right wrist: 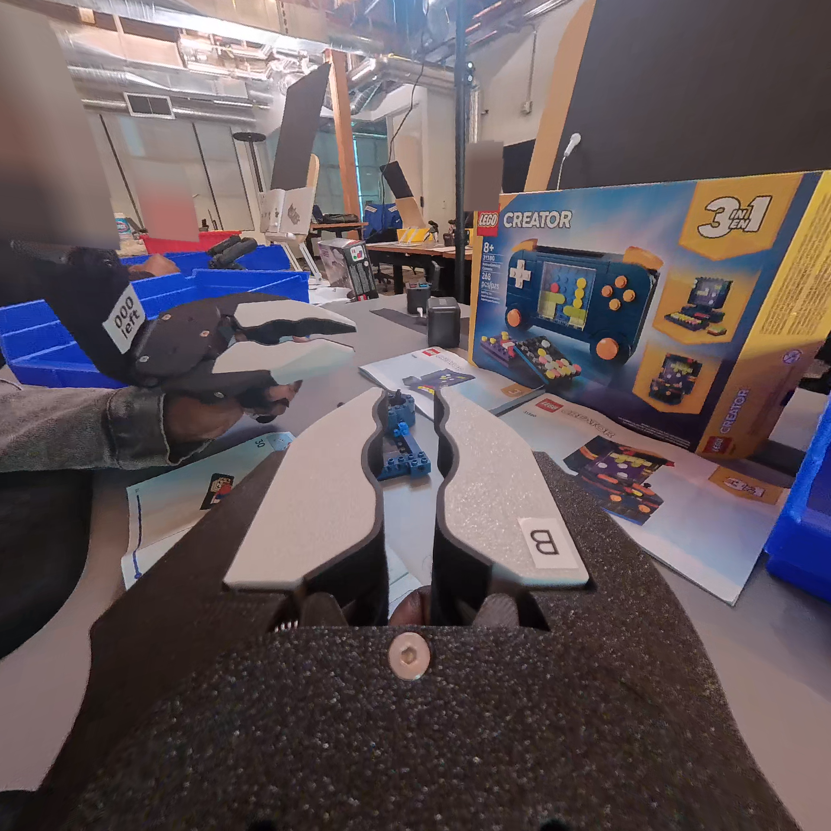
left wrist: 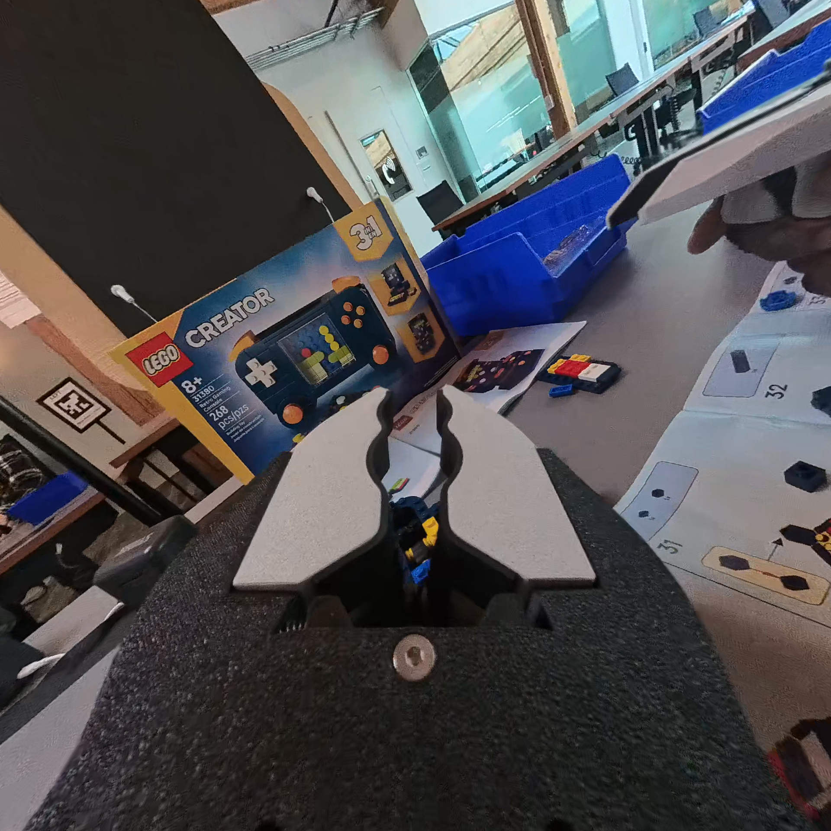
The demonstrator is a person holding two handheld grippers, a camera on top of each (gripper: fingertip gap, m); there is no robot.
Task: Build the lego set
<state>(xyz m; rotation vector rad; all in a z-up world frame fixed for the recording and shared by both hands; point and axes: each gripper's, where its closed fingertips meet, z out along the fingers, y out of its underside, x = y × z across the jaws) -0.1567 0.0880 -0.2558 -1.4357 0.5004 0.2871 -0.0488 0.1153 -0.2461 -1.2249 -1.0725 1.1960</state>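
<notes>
My left gripper (left wrist: 413, 395) has its fingers close together. A small dark blue and yellow brick assembly (left wrist: 418, 539) fills the gap between the pads near their base. The tips are bare. In the right wrist view the left gripper (right wrist: 354, 335) hangs tilted above the grey table. My right gripper (right wrist: 411, 393) is narrowly open and hovers above a blue brick assembly (right wrist: 402, 449). That assembly lies on the surface below and shows through the gap. No pad presses on it. One right finger (left wrist: 701, 171) shows raised at the top right of the left wrist view.
The toy set box (right wrist: 629, 306) stands at the back with booklets (right wrist: 652, 485) in front. Blue bins (left wrist: 517, 270) sit behind, and another bin (right wrist: 800, 517) is at the right. A red, yellow and white brick build (left wrist: 580, 373) and an instruction sheet (left wrist: 742, 449) with loose dark bricks lie on the table. One gripper's finger ends stand about 12 centimeters off the other's.
</notes>
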